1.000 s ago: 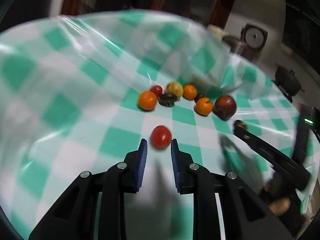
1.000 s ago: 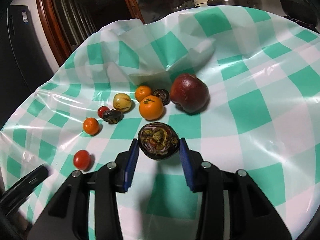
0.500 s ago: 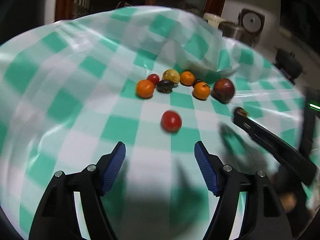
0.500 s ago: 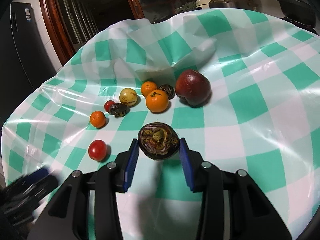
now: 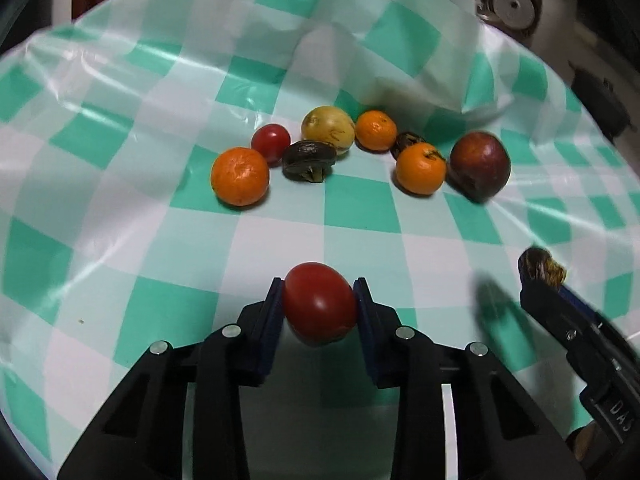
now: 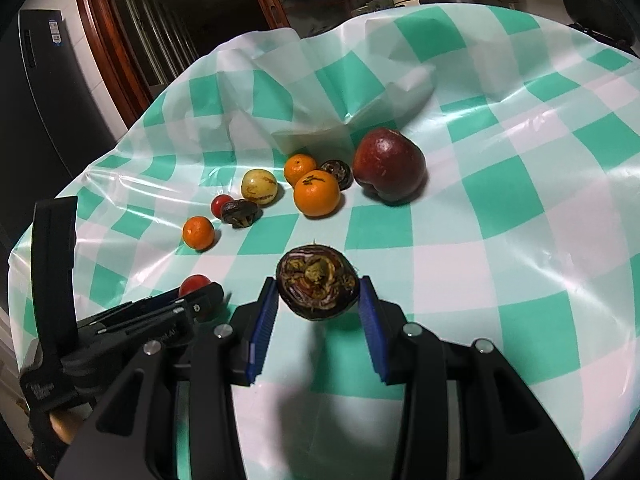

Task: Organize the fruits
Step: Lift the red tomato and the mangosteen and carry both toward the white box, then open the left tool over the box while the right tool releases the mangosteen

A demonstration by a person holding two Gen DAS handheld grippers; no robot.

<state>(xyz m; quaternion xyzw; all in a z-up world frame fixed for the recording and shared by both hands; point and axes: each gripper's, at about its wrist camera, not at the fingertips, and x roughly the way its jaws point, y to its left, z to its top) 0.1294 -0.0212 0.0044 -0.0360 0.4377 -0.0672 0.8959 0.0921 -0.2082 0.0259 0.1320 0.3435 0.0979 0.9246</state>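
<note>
Left fingers point(image 5: 319, 306) just closed onto red tomato point(image 5: 319, 306), right fingers point(image 6: 318, 304) still pinching dark fruit point(image 6: 318, 286)

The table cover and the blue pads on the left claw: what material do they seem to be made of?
The table cover looks like thin glossy plastic sheet, printed in green and white checks: it shows bright glare streaks and stiff creases. The blue pads of the left claw, now pressed on the red tomato, look like matte ribbed rubber or soft plastic; which one is unclear.
</note>
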